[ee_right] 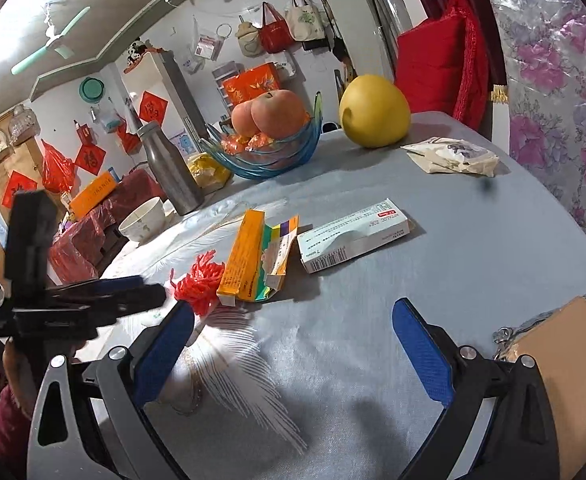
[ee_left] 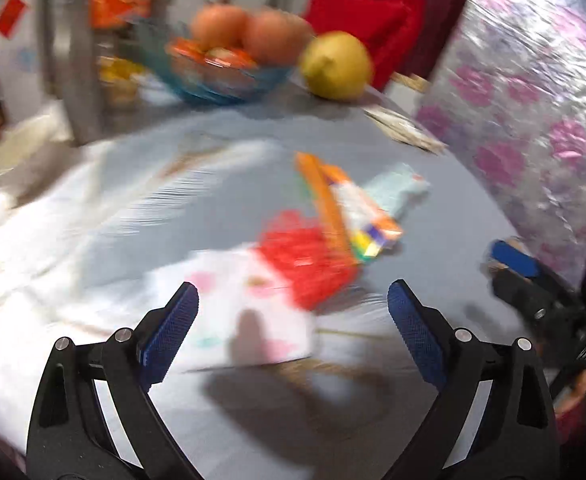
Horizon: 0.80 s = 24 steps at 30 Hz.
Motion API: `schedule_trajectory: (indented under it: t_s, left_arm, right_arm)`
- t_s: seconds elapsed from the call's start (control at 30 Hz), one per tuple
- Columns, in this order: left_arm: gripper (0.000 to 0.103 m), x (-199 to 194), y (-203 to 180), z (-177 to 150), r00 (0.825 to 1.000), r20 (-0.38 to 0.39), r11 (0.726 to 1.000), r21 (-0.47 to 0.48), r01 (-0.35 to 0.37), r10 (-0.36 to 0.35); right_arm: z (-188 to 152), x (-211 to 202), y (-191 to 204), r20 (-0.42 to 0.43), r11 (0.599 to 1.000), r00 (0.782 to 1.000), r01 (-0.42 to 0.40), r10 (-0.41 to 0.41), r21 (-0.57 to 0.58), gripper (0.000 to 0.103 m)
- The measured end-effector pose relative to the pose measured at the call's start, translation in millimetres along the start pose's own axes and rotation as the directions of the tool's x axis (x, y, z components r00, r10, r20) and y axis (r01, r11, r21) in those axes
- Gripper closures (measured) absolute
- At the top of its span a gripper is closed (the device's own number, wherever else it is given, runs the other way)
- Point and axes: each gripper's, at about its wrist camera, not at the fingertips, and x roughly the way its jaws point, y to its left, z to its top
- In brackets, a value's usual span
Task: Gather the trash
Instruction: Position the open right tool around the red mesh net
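Trash lies in a cluster on the grey tablecloth (ee_right: 473,264): an orange box (ee_right: 245,256), a torn colourful carton (ee_right: 281,248), a white medicine box (ee_right: 353,240) and a red mesh wad (ee_right: 201,280). A crumpled white bag (ee_right: 449,156) lies farther back. My right gripper (ee_right: 293,310) hovers open over bare cloth just short of the cluster. The left wrist view is blurred: my left gripper (ee_left: 293,292) is open over a white patterned wrapper (ee_left: 253,304), with the red mesh wad (ee_left: 305,260) and orange box (ee_left: 333,208) just beyond. Neither gripper holds anything.
A blue glass fruit bowl (ee_right: 269,156) with apples, a yellow pomelo (ee_right: 373,116), a metal bottle (ee_right: 169,172) and a white bowl (ee_right: 143,220) stand along the table's far side. A brown bag (ee_right: 565,360) lies at the right edge. Floral sheeting (ee_right: 553,140) borders the right.
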Motion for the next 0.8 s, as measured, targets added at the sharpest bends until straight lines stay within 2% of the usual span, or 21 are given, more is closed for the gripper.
schedule_trajectory:
  t_s: [0.1, 0.23, 0.37, 0.47, 0.57, 0.7, 0.8]
  left_arm:
    - [0.011, -4.8, 14.4, -6.3, 1.000, 0.020, 0.998, -0.057, -0.020, 0.021]
    - [0.011, 10.1, 18.4, -14.6, 1.000, -0.019, 0.996, -0.092, -0.016, 0.014]
    - [0.008, 22.5, 16.1, -18.9, 0.999, -0.031, 0.996, -0.083, -0.011, 0.008]
    - [0.007, 31.1, 16.3, -23.0, 0.996, -0.061, 0.995, -0.071, -0.069, 0.064]
    - [0.007, 29.8, 19.4, -25.5, 0.996, -0.047, 0.993, -0.088, -0.077, 0.073]
    - [0.007, 34.3, 9.5, -27.8, 0.989, -0.067, 0.990, -0.020, -0.136, 0.135]
    - [0.006, 36.3, 7.2, -29.1, 0.984, -0.082, 0.987, 0.018, -0.159, 0.160]
  right_arm:
    - [0.6, 1.0, -0.9, 0.001, 1.000, 1.000, 0.009, -0.009, -0.001, 0.006]
    - [-0.7, 3.6, -0.3, -0.009, 1.000, 1.000, 0.026, -0.026, -0.007, 0.006]
    - [-1.5, 6.0, 1.4, -0.015, 0.999, 0.999, 0.036, -0.036, -0.014, 0.006]
    - [-2.4, 5.5, 5.0, -0.009, 0.999, 0.999, 0.036, -0.036, -0.031, 0.006]
    - [-3.3, 4.8, 11.7, 0.000, 0.997, 0.999, 0.038, -0.038, -0.064, 0.006]
    - [0.8, 7.5, 15.6, -0.001, 0.997, 0.999, 0.038, -0.038, -0.067, 0.006]
    - [10.1, 15.3, 18.1, -0.048, 0.999, 0.998, -0.039, 0.038, -0.024, 0.012]
